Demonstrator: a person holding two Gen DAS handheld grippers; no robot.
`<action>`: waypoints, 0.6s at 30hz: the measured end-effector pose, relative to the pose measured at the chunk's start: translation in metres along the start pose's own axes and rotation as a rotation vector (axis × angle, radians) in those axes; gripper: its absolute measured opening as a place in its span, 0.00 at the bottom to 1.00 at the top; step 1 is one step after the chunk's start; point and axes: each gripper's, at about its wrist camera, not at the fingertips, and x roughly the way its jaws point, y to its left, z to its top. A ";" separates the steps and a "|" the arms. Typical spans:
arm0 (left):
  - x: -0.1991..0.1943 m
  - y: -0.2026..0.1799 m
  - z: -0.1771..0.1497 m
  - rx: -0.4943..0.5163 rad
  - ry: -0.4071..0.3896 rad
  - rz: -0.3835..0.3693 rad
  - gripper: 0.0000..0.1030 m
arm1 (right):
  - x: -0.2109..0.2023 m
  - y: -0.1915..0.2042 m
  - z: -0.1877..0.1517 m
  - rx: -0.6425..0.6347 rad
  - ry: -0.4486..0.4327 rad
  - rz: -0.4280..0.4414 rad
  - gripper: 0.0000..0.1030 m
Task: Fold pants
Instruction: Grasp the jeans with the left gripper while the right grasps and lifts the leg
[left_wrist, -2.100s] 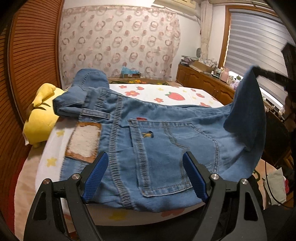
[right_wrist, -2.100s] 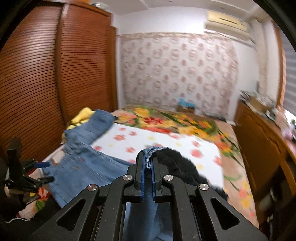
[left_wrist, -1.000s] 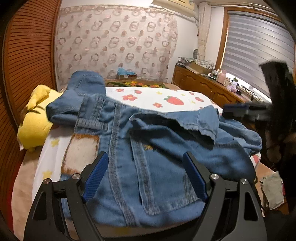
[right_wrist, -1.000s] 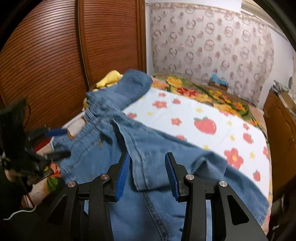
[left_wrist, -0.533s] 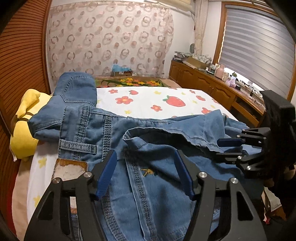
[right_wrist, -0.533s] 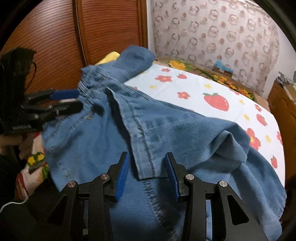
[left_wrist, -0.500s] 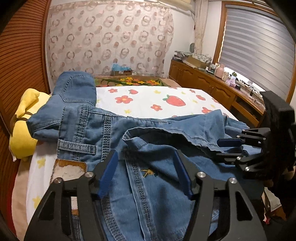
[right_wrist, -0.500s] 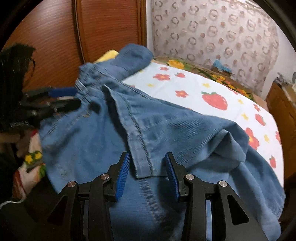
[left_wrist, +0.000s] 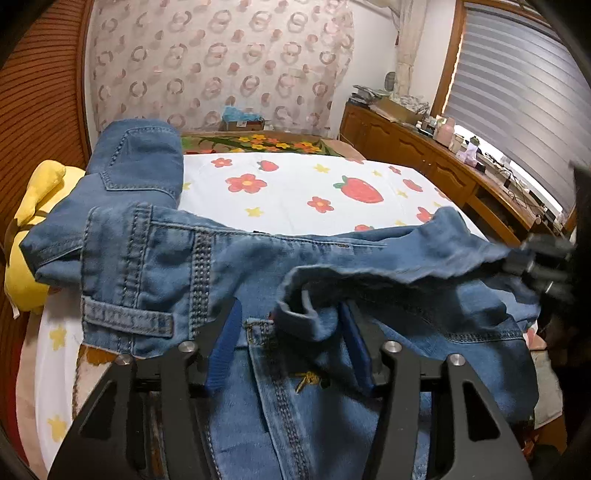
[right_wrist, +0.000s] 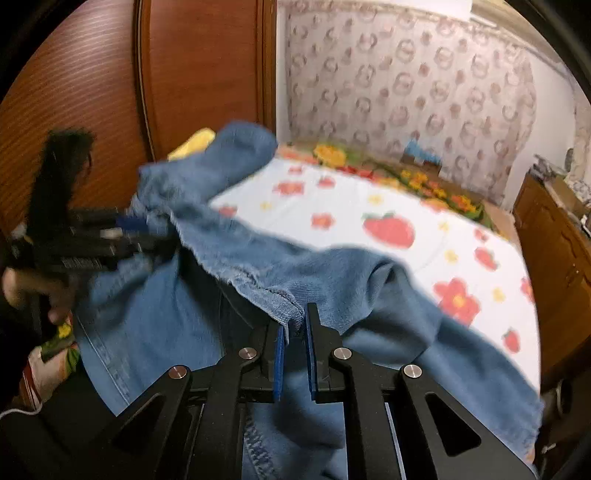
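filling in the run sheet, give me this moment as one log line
stage: regrasping folded-over leg | left hand-held gripper: closing around jeans hem fold | right hand-held gripper: closing, pinching raw hem edge | surface: bed

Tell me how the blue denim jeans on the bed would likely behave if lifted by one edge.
The blue denim jeans are probably floppy: the fabric sags and wrinkles between the left claw and the right claw. They likely have some weight for cloth, given the thick stitched seams and waistband. Slipping seems unlikely; the frayed hem edge and coarse weave should give the pads purchase.
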 end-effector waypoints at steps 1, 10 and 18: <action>-0.001 -0.002 -0.001 0.010 -0.004 -0.004 0.26 | -0.005 0.000 0.004 0.001 -0.014 -0.006 0.10; -0.075 -0.022 -0.004 0.059 -0.178 -0.025 0.08 | -0.040 0.011 0.039 -0.044 -0.122 -0.036 0.10; -0.145 -0.011 -0.021 0.033 -0.267 -0.007 0.08 | -0.054 0.047 0.076 -0.106 -0.208 0.029 0.09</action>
